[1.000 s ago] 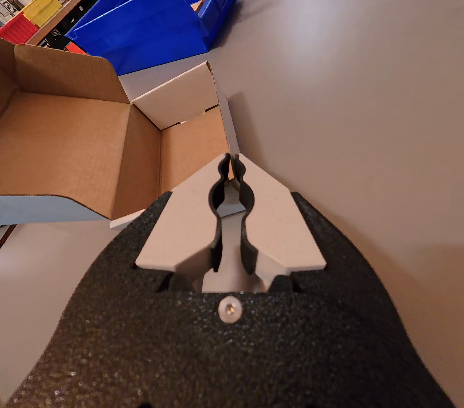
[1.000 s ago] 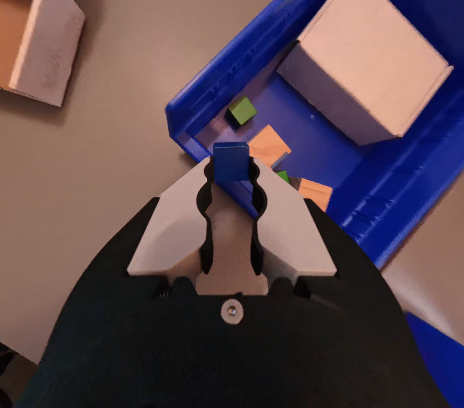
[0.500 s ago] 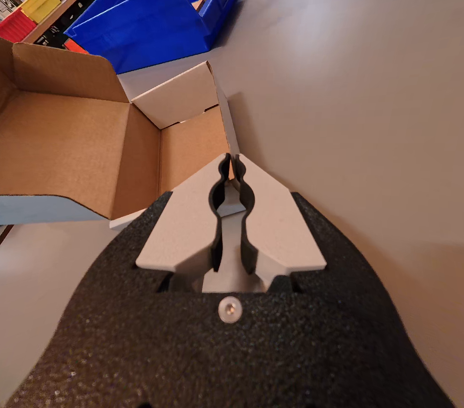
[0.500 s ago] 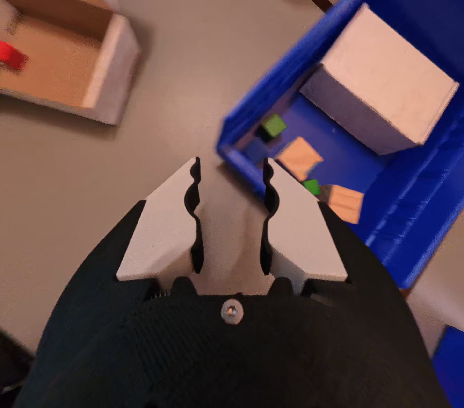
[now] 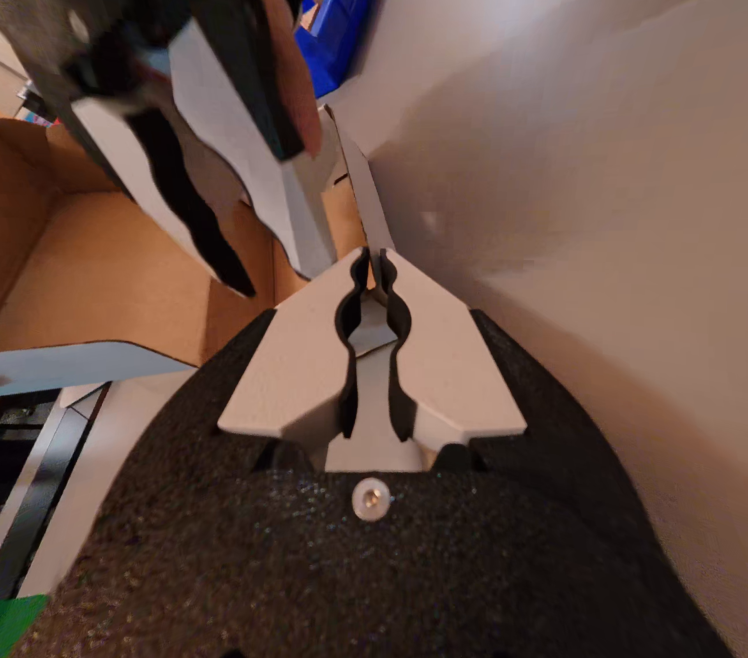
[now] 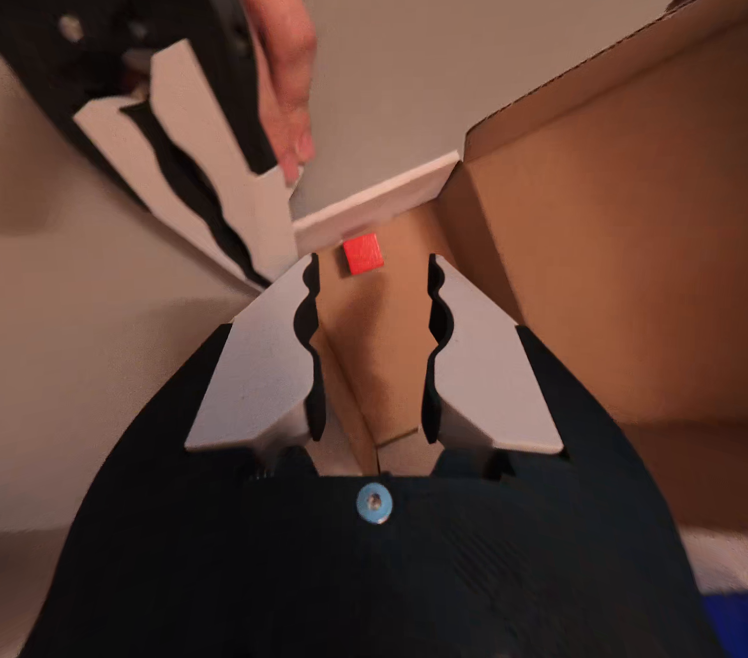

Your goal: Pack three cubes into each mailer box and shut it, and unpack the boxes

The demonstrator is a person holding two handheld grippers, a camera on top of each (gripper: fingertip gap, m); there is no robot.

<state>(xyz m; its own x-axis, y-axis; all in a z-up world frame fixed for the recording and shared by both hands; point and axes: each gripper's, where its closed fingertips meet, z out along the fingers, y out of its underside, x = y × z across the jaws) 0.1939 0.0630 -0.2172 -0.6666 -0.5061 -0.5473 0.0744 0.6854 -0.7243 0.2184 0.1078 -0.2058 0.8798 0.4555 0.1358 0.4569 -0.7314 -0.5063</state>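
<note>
Left claw [image 5: 374,258]: left wrist view; tips pinched together on the thin white side wall of the box [image 5: 101,274], at its near right corner.
Box: open, brown inside, white outside; sits on the grey table [image 5: 566,193], its floor to the left of the claw.
Right claw [image 5: 275,282]: reaches down into the box from the upper left, fingers spread; blurred.
Hand [image 5: 291,72]: on the right claw's handle.
Bin [image 5: 336,11]: blue, beyond the box; tan shapes inside, too small to tell.

Right claw [image 6: 372,262]: right wrist view; fingers well apart, nothing between them, poised over the box floor.
Red cube [image 6: 363,253]: on the box floor against the white wall, just beyond the tips.
Box [image 6: 607,234]: lid flap raised at right.
Left claw [image 6: 279,274]: upper left, tips at the wall's edge; a hand [image 6: 279,52] grips it.
Blue cube: not visible in either view.
</note>
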